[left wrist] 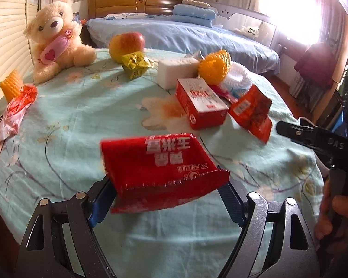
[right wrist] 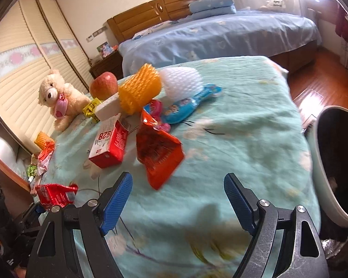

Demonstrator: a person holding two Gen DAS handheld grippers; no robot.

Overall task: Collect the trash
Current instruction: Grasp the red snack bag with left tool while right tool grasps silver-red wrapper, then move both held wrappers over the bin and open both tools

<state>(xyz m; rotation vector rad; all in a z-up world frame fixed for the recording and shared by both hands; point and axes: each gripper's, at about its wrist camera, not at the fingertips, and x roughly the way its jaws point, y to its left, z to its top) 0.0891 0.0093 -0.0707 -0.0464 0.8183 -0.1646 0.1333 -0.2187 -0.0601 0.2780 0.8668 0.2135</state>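
Holding a red snack wrapper (left wrist: 162, 169) between the blue pads of my left hand-held gripper (left wrist: 167, 194), I have it spanning the wide gap from one finger to the other; the pads seem to press on its two edges, though motion blur makes the contact hard to judge. My right hand-held gripper (right wrist: 178, 199) stands with its jaws wide apart and nothing between them, hovering over the pale green floral cloth of the surface (right wrist: 243, 139).

Just ahead of the right gripper lies a crumpled orange-red wrapper (right wrist: 159, 153), and beside that, to the left, a red and white carton (right wrist: 109, 146). Beyond them sit an orange foam net (right wrist: 139, 88), a white foam net (right wrist: 182, 83), a white block (right wrist: 107, 107) and a blue package (right wrist: 190, 106). Farther off to the left are an apple (right wrist: 103, 85), a yellow wrapper (right wrist: 91, 108) and a teddy bear (right wrist: 58, 99). To the right of the right gripper stands a pale bin (right wrist: 322, 173) with a dark inside. More wrappers (left wrist: 16, 111) lie far left of my left gripper.
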